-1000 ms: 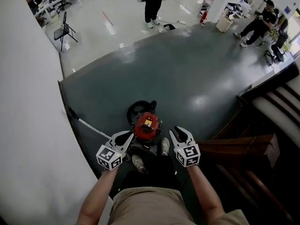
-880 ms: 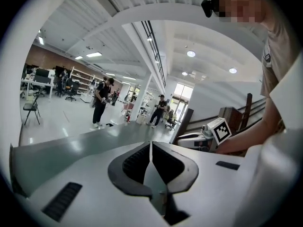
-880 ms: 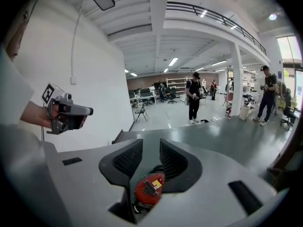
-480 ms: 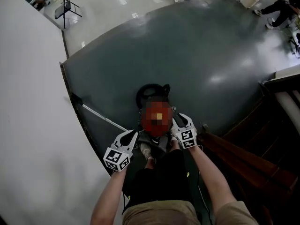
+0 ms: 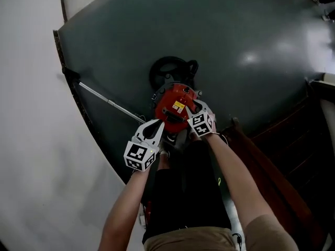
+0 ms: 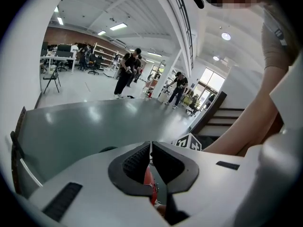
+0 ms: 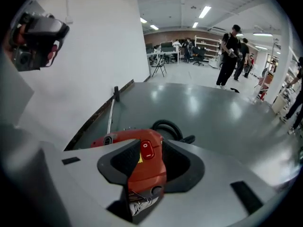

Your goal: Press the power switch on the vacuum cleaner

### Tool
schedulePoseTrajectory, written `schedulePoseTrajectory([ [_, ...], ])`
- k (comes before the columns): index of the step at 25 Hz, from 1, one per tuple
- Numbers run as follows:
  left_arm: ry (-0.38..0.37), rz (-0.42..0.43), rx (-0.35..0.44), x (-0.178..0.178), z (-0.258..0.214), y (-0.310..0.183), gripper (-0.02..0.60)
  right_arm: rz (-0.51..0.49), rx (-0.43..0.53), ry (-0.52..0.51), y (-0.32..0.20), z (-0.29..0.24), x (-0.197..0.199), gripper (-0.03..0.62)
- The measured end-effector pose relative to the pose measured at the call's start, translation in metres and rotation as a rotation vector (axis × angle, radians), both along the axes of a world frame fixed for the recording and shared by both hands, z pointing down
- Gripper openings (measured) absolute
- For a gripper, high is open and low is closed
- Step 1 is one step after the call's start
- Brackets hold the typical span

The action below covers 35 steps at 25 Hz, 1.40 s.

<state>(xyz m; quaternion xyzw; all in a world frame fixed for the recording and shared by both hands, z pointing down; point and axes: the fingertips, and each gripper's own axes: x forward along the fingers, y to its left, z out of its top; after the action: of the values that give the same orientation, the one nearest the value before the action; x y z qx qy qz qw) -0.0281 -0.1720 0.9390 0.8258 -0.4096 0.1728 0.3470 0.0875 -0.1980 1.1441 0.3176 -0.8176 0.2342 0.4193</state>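
On dark floor, mid head view: red vacuum cleaner [image 5: 175,106], hose [image 5: 170,69] coiled at its 12 o'clock, wand [image 5: 104,99] off toward 10. At its 3 o'clock edge: right gripper [image 5: 196,109], tilted down over the top, jaws opening, fairly wide, nothing pinched. Framed right between the tips: power switch [image 7: 147,149], so probably lining up a jaw tip for the press. At 7 o'clock: left gripper [image 5: 155,125], jaws closed together, empty, likely just parked aside.

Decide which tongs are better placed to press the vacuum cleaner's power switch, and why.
Right. The switch shows directly between the opening jaws of the right tongs; the left tongs, shut, sit beside the vacuum cleaner.
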Motion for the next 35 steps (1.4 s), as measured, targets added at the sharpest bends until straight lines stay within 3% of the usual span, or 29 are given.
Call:
schedulePoseTrajectory([
  [7,0.031,-0.019,-0.130,0.023,0.070,0.009,0.006,-0.053,-0.052,0.113,-0.001,0.066,-0.018,0.129],
  [12,0.021,-0.011,-0.159,0.030,0.103,0.010,0.006,-0.060,-0.051,0.140,-0.006,0.090,-0.027,0.129],
  [18,0.009,-0.011,-0.174,0.021,0.111,0.006,0.006,-0.018,-0.098,0.167,-0.012,0.101,-0.032,0.129],
  [21,0.002,-0.010,-0.170,0.013,0.109,0.007,0.006,0.013,-0.172,0.179,-0.011,0.107,-0.034,0.137],
  [25,-0.010,-0.023,-0.156,-0.005,0.103,0.004,0.006,-0.023,-0.239,0.248,-0.021,0.111,-0.032,0.151],
  [27,-0.013,-0.035,-0.147,-0.016,0.084,0.003,0.006,-0.019,-0.195,0.273,-0.034,0.092,-0.031,0.165],
  [29,-0.002,-0.047,-0.118,-0.026,0.051,0.000,0.006,0.037,-0.129,0.193,-0.050,0.046,-0.036,0.164],
  [35,0.077,-0.063,0.063,-0.054,-0.113,-0.001,0.006,0.228,0.041,-0.082,-0.059,-0.177,-0.034,0.164],
])
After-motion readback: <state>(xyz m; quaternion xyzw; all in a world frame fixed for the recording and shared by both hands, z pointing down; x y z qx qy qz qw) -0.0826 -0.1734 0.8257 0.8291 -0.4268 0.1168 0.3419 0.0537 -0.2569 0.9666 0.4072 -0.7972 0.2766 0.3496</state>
